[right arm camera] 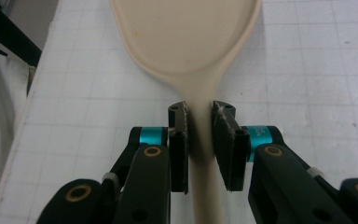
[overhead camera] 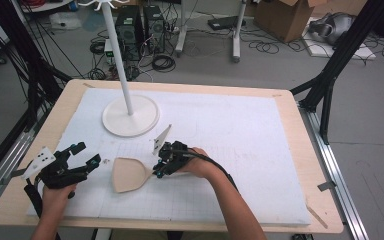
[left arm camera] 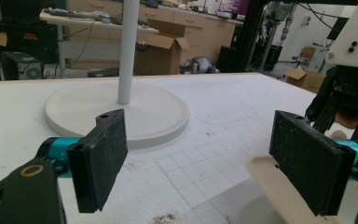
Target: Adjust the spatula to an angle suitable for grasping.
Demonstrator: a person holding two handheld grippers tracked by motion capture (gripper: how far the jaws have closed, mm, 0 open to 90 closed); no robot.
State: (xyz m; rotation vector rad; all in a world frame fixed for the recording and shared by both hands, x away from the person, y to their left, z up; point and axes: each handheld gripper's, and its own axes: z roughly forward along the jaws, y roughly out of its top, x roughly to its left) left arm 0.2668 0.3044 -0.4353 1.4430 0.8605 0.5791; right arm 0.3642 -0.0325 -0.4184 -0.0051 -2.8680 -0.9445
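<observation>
- Evidently, the grasping step was in hand: the spatula (overhead camera: pixel 128 174) lay flat on the white mat (overhead camera: pixel 240 150), in front of the stand (overhead camera: pixel 130 116) and just clear of its round base.
- The right gripper (right arm camera: pixel 200 140) was set over the handle where it narrows from the blade, on the side away from the stand's pole.
- Its jaws were drawn in close on either side of the handle, pads touching or all but touching it; a firm clamp could not be confirmed, though the hold looked made.
- The left gripper (left arm camera: pixel 205 163) was held to the left of the blade, apart from it, its jaws spread wide and nothing between them.
- The blade's edge was seen by the left gripper's far pad (left arm camera: pixel 307 168), with the stand's base beyond.
- A lift was judged to come next: the grip was to be kept square on the handle, so that the blade would not swing.
- If the stand was the goal, the blade would have to be carried clear of the pole (overhead camera: pixel 119 60).
</observation>
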